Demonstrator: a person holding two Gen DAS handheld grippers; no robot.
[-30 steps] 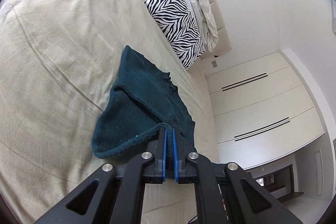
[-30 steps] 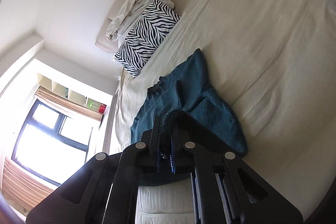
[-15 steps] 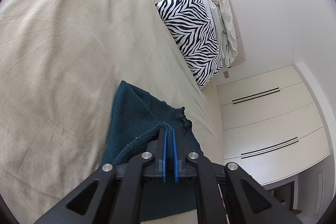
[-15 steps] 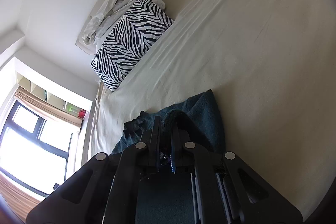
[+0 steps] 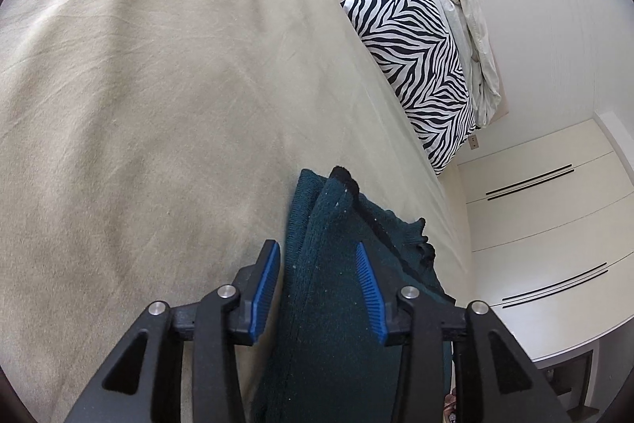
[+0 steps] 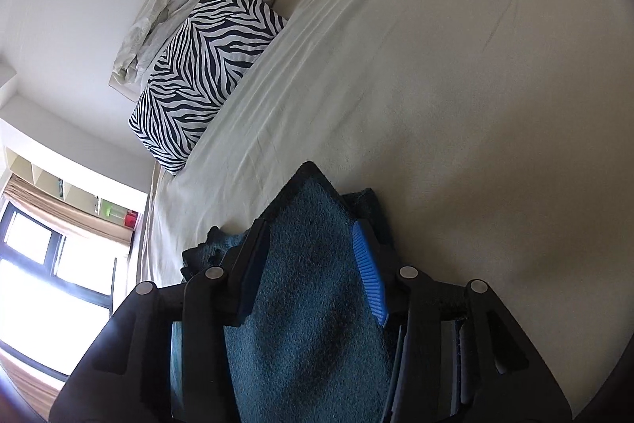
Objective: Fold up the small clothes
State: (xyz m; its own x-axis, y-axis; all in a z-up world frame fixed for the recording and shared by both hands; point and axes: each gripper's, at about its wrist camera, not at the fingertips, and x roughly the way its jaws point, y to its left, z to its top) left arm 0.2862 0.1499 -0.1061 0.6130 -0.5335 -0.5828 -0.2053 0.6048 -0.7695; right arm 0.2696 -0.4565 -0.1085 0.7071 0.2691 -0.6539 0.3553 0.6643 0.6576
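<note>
Left gripper [image 5: 317,264] low centre, jaws just opened apart, dark teal knit garment [image 5: 333,304] lying loose between them on beige bed sheet [image 5: 138,106], right gripper [image 6: 313,248] likewise parted over it, zebra pillow [image 6: 202,74] upper left.

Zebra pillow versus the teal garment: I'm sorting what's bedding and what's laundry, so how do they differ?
The zebra pillow is black-and-white striped and propped up at the bed's head; the teal garment is plain, dark and lies folded flat. The pillow looks smooth and plump, the garment knitted and thin. Both rest on the cream sheet.
</note>
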